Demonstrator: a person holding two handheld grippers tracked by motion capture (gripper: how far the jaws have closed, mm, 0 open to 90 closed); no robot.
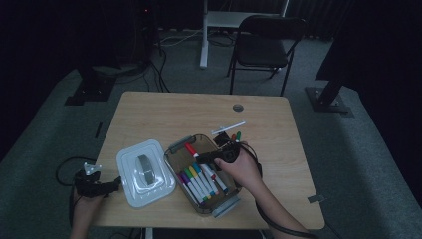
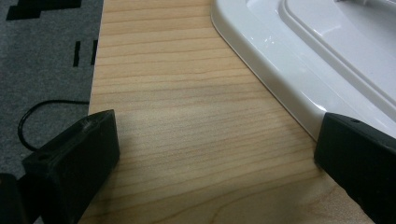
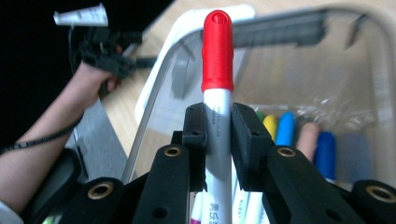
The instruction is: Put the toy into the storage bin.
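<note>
The right gripper (image 3: 217, 135) clamps a red-capped marker (image 3: 217, 70), its lower barrel hidden behind the jaws and its grey print too small to read. Below it lies the clear box (image 1: 175, 147) of markers. The left gripper (image 2: 215, 154) stands wide, empty, at the table edge (image 2: 95, 74), the white lid (image 2: 299, 70) just beside one jaw.

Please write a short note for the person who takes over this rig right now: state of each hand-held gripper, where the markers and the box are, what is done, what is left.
Right hand-held gripper: shut on the red-capped marker, held over the open clear box.
Left hand-held gripper: open, holding nothing, at the table's left edge beside the white lid.
Done: several markers already lie in a row inside the box; the lid is off, lying left of the box.
Left: lower the red one into the box, then collect the loose markers and the white pen behind the box. Probably the lid goes on last.
</note>
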